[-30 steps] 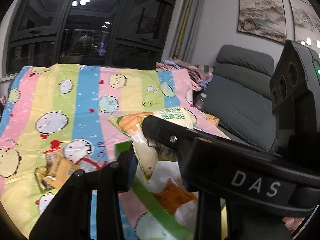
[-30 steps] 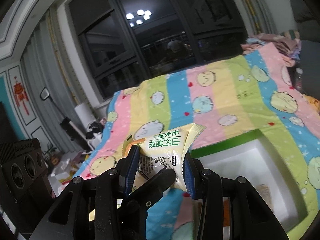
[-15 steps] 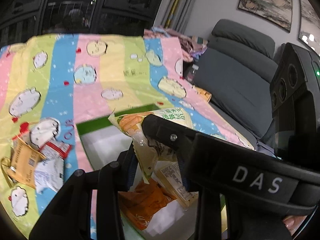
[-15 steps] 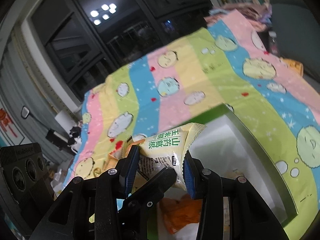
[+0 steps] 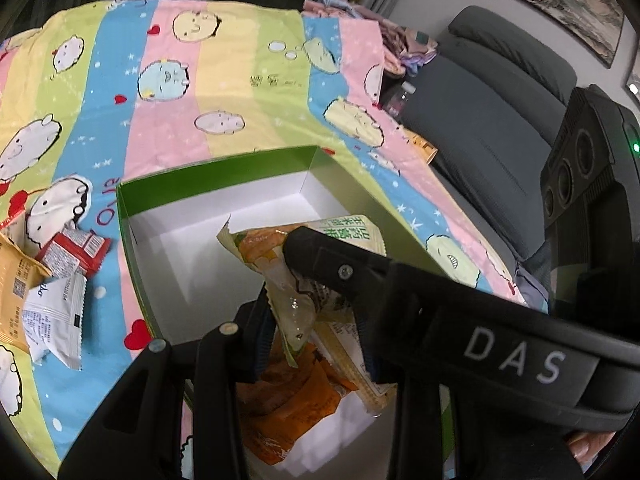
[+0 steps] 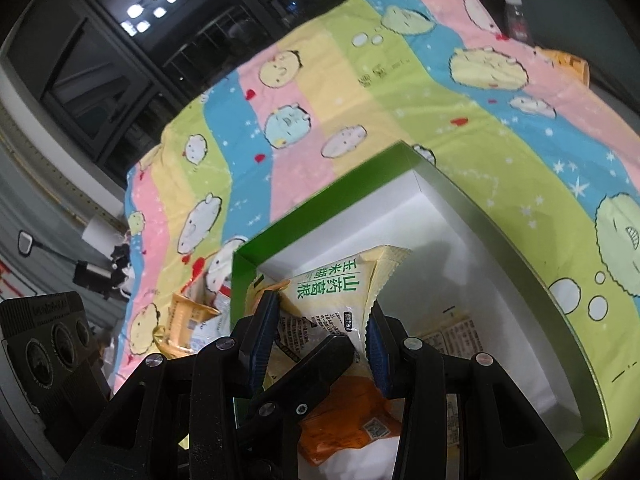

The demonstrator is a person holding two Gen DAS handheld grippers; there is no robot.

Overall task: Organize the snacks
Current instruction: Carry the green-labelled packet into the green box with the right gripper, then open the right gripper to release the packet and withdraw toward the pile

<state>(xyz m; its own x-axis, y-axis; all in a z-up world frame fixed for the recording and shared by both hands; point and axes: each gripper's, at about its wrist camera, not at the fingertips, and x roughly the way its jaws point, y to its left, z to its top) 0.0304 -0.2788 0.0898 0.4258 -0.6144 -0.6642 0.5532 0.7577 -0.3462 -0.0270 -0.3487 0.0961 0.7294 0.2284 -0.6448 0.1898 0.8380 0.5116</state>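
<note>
Packet now over the box.
Both grippers, left (image 5: 316, 312) and right (image 6: 320, 344), clamp one yellow snack packet (image 6: 340, 300), lowered from above the blanket into the green box (image 6: 520, 268); release likely next.

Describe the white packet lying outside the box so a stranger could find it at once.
Start at the green-walled box sitting on the striped cartoon blanket. On the blanket just beside the box, as the left wrist view shows it, lies a small pile of loose snacks. The white packet is the pale one with dark print and crimped ends, lying below the red packet and beside the orange packet.
</note>
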